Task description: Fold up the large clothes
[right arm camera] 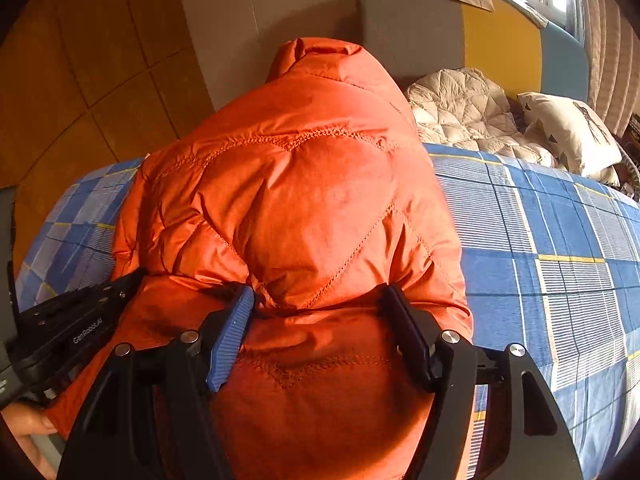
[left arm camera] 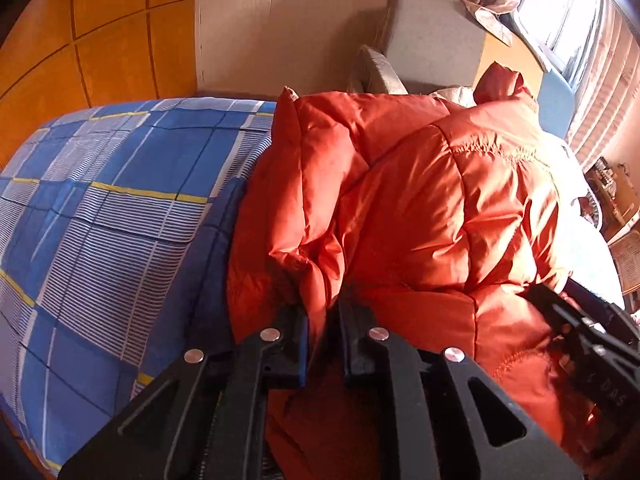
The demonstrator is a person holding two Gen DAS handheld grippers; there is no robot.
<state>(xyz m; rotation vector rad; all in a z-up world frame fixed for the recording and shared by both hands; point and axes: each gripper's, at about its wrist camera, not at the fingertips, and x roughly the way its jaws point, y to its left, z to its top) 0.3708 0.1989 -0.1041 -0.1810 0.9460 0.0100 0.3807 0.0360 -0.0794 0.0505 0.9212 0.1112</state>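
An orange puffer jacket (left arm camera: 420,200) lies bunched on a bed with a blue plaid cover (left arm camera: 100,208). My left gripper (left arm camera: 322,312) is shut on a fold of the jacket's near edge. In the right wrist view the jacket (right arm camera: 304,200) fills the middle, its hood toward the wall. My right gripper (right arm camera: 320,300) has its jaws wide apart, with a thick bulge of the jacket between them; the fingers (right arm camera: 232,328) press its sides. The other gripper shows at the right edge of the left wrist view (left arm camera: 592,340) and at the left of the right wrist view (right arm camera: 72,324).
A cream quilted garment (right arm camera: 464,116) and a patterned pillow (right arm camera: 572,132) lie at the bed's far right. A grey headboard (right arm camera: 408,28) and a beige wall stand behind. Wooden floor (right arm camera: 80,80) lies to the left. A bright window (left arm camera: 568,12) is at the upper right.
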